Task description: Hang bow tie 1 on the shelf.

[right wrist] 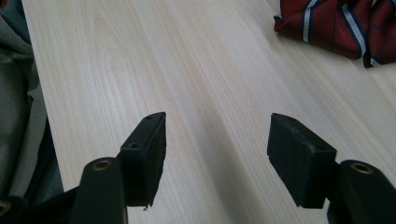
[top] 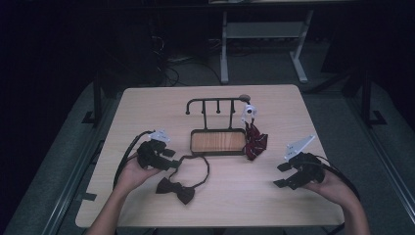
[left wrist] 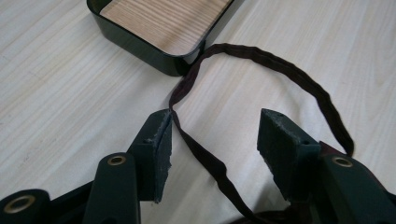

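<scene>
1. High view: bow tie point(top: 176, 189) lies on the table point(top: 147, 107), its strap point(left wrist: 261, 56) looping toward the tray point(top: 218, 142).
2. Left gripper point(left wrist: 212, 140) is spread, straddling the strap; closing comes next, probably.
3. Right gripper point(right wrist: 217, 154) is spread, empty.

We count one bench point(top: 147, 105), pale wood, and on it a single rack point(top: 215, 103) whose dark top bar carries four short pegs, standing over one shallow tray point(top: 218, 142) with a wooden floor. We see two bow ties: one dark bow tie point(top: 175, 190) with its one neck strap point(left wrist: 261, 56) laid out in a loop, and one red striped bow tie point(top: 255, 141) beside the tray. One small white object point(top: 249, 111) hangs at the rack's right end; we cannot tell what it is. We count two tongs, the left tongs point(top: 172, 159) and the right tongs point(top: 282, 175), each with two black jaws, each held in one hand, so two hands in all.
</scene>
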A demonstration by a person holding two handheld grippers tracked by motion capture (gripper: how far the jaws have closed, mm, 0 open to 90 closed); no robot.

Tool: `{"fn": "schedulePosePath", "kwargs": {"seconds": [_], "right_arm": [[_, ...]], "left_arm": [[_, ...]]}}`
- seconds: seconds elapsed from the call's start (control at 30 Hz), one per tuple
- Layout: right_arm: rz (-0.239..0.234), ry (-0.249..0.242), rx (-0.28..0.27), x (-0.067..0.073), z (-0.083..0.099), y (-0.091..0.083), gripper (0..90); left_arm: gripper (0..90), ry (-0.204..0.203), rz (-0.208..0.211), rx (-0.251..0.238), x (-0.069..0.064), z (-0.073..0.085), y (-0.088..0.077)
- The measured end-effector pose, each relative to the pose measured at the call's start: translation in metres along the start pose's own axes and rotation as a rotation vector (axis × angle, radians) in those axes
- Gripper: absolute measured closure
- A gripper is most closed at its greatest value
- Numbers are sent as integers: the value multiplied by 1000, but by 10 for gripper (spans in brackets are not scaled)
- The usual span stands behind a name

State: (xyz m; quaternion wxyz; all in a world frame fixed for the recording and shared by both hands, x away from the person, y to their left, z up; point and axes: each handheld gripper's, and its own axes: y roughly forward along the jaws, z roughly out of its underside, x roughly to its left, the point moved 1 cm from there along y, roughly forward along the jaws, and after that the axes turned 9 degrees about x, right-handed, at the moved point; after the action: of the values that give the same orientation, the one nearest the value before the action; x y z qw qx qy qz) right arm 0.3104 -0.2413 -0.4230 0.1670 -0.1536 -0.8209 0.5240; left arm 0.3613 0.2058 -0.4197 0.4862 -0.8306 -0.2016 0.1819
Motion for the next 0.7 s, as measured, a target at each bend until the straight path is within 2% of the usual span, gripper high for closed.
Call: {"fn": "schedulePosePath", "kwargs": {"seconds": [0.03, 0.07, 0.1, 0.17, 0.2, 0.23, 0.27, 0.33, 0.37, 0.4, 0.57, 0.6, 0.63, 0.7], "right_arm": [[0, 2, 0, 0, 0, 0, 356], [3, -15, -6, -1, 1, 0, 351], [-9, 7, -1, 0, 1, -1, 350], [-8, 4, 0, 1, 1, -1, 347], [-8, 2, -1, 0, 1, -1, 346], [-11, 5, -2, 0, 2, -1, 346], [-10, 6, -3, 0, 2, -1, 346], [-9, 6, -4, 0, 2, -2, 346], [-8, 8, -2, 0, 3, -2, 346], [-10, 7, -3, 0, 2, -2, 346], [-1, -17, -8, 0, 2, -1, 346], [-11, 7, -13, 1, 2, -2, 346], [-14, 9, -17, 1, 3, -3, 346], [-10, 17, -18, 1, 3, -4, 346]], "left_arm": [[460, -15, 6, -5, 0, -1, 2], [461, -12, 9, 4, 2, -3, 3], [465, -12, 5, 11, 2, -4, 4], [463, -11, -3, 16, 4, -6, 7], [451, -26, -2, 15, 5, -7, 9], [425, -21, -8, 27, 7, -8, 10], [412, -43, 1, 21, 7, -9, 13], [410, -27, 5, 59, 10, -11, 15], [407, -38, 6, 56, 9, -12, 17], [415, -22, 8, 83, 10, -15, 19], [459, -8, -4, 111, 9, -21, 25], [476, -2, -6, 120, 10, -22, 26], [491, -2, -8, 122, 11, -23, 27], [492, -22, -5, 148, 15, -23, 32]]}}
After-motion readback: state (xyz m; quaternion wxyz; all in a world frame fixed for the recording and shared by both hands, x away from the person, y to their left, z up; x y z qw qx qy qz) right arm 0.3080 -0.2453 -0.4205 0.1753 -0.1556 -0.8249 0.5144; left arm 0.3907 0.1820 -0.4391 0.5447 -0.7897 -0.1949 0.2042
